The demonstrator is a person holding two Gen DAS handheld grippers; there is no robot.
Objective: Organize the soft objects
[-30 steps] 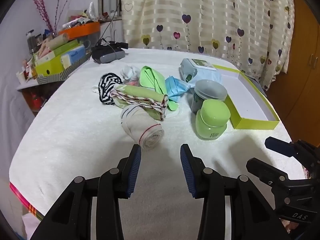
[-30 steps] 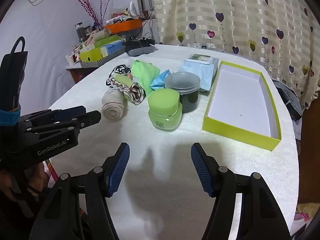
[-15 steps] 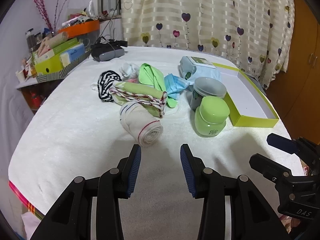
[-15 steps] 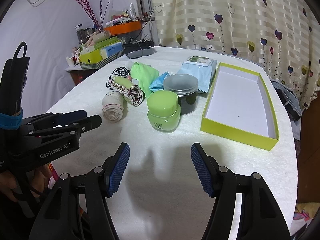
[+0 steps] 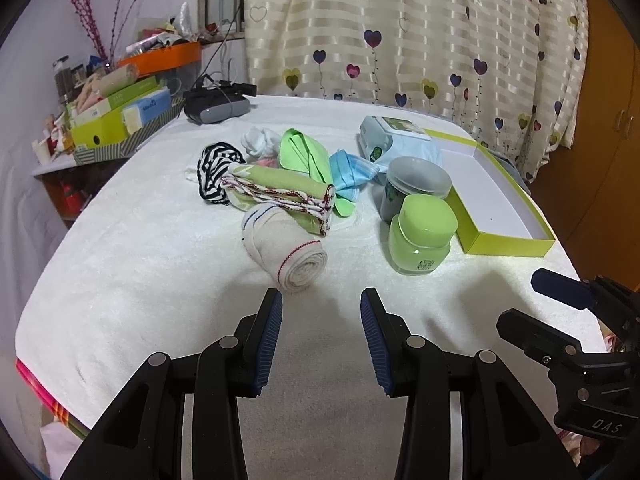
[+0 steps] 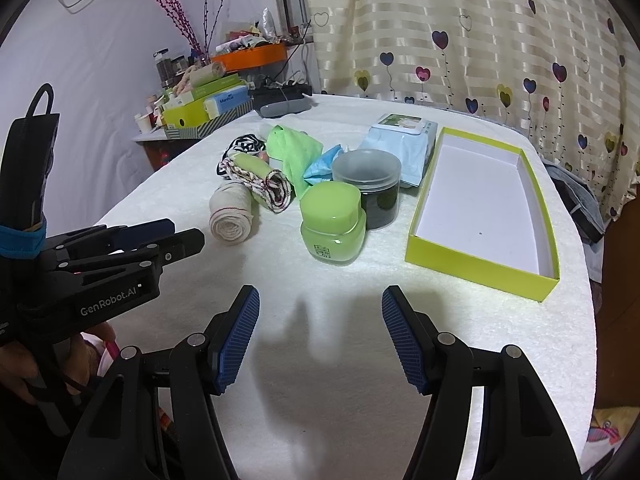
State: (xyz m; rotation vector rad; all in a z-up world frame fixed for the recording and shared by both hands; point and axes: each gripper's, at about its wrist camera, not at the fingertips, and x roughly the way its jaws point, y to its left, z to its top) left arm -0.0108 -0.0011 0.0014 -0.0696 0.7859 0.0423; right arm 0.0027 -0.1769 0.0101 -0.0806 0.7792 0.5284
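Since both hand-held grippers [image 5: 321,334] [image 6: 318,336] hang apart and empty at frame bottom, the soft pile [image 5: 280,184] sits unsorted, box [image 6: 480,264] empty.

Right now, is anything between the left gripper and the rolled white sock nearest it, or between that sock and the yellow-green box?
Nothing lies between the open left gripper and the rolled white sock; only bare white cloth. Toward the yellow-green box, the light green jar and the dark jar behind it stand in the straight path.

heart-print curtain [image 5: 420,40] behind the white-covered table [image 5: 140,248], cluttered shelf [image 6: 192,120] by pale wall [image 6: 88,72].
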